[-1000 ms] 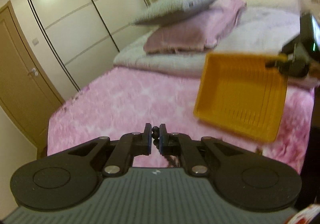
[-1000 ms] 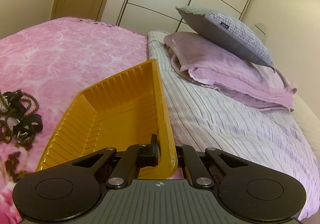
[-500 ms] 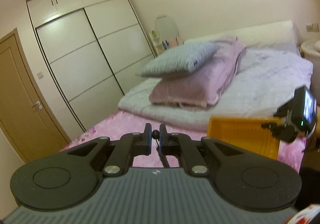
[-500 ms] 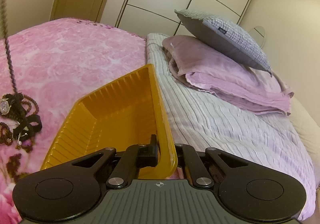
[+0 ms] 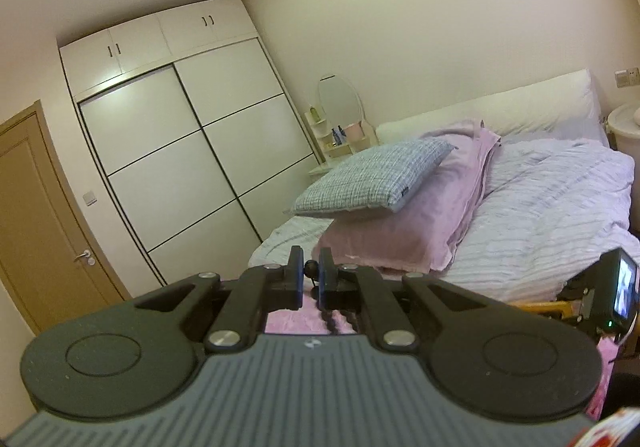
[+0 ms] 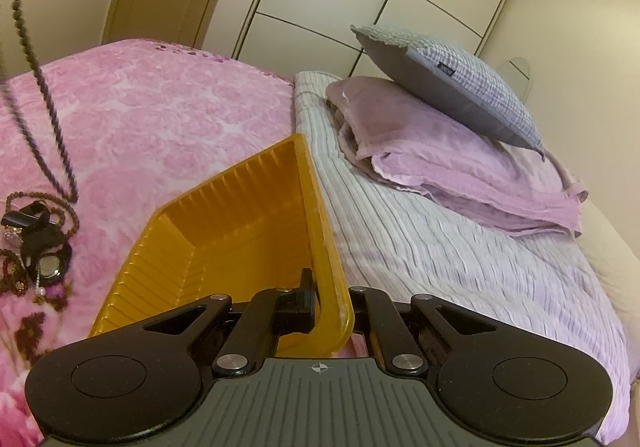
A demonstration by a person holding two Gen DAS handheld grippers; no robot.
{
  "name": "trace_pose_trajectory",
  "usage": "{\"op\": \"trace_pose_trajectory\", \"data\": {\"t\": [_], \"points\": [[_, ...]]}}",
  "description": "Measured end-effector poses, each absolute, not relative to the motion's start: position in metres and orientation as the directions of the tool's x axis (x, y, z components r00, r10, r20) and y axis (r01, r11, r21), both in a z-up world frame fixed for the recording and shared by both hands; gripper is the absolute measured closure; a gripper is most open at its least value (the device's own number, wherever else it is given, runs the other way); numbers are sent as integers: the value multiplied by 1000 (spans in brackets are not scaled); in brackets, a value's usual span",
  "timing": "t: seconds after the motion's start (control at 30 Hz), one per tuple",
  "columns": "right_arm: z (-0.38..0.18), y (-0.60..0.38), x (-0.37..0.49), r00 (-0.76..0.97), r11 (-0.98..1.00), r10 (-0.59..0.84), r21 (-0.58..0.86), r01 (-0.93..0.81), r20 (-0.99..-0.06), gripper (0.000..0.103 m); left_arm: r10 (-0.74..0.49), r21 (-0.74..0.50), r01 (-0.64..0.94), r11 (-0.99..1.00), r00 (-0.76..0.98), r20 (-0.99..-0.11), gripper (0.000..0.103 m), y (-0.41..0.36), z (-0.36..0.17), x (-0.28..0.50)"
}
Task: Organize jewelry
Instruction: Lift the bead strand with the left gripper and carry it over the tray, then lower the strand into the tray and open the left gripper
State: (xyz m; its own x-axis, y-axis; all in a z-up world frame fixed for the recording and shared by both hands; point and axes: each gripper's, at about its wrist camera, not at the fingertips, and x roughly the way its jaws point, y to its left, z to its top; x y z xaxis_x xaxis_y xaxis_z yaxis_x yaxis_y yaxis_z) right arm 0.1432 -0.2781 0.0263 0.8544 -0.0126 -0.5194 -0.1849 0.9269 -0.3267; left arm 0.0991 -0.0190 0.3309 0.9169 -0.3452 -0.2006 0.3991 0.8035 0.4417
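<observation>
My left gripper [image 5: 311, 270] is shut on a dark beaded necklace [image 5: 331, 321], pinching a bead between its pads while the rest hangs below. That same beaded necklace [image 6: 38, 83] dangles as a long loop at the left of the right wrist view, clear of the bed. My right gripper [image 6: 328, 297] is shut on the near rim of a yellow ribbed tray [image 6: 224, 231], held tilted above the pink bedspread [image 6: 152, 107]. A heap of jewelry [image 6: 34, 243], bead strings and black watches, lies on the bedspread left of the tray. The tray's edge [image 5: 536, 305] and right gripper show low right in the left view.
A checked grey pillow [image 5: 372, 179] rests on a folded mauve blanket [image 5: 432, 231] over a striped duvet [image 6: 440, 259]. A white wardrobe [image 5: 188, 151] and a wooden door [image 5: 36, 215] stand behind. A small dressing table with a mirror [image 5: 340, 115] is in the corner.
My left gripper has risen and tipped upward, drawing the necklace off the bed until it hangs in a long loop. The right gripper and tray have stayed nearly still.
</observation>
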Motion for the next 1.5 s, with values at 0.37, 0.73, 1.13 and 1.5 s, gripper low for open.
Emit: {"op": "trace_pose_trajectory", "data": {"t": [0.37, 0.73, 1.13, 1.5], "points": [[28, -279, 144, 853, 928, 0, -317, -195, -522, 98, -406, 426, 488, 762, 872, -274, 97, -62, 333, 133], [26, -283, 144, 846, 929, 16, -306, -210, -533, 98, -474, 390, 584, 712, 810, -346, 97, -125, 299, 168], [9, -302, 149, 771, 932, 18, -268, -244, -637, 98, -470, 330, 673, 662, 716, -516, 97, -168, 216, 206], [-1, -315, 167, 633, 898, 16, -267, -349, -774, 98, -447, 250, 696, 673, 652, -613, 97, -177, 163, 238]]}}
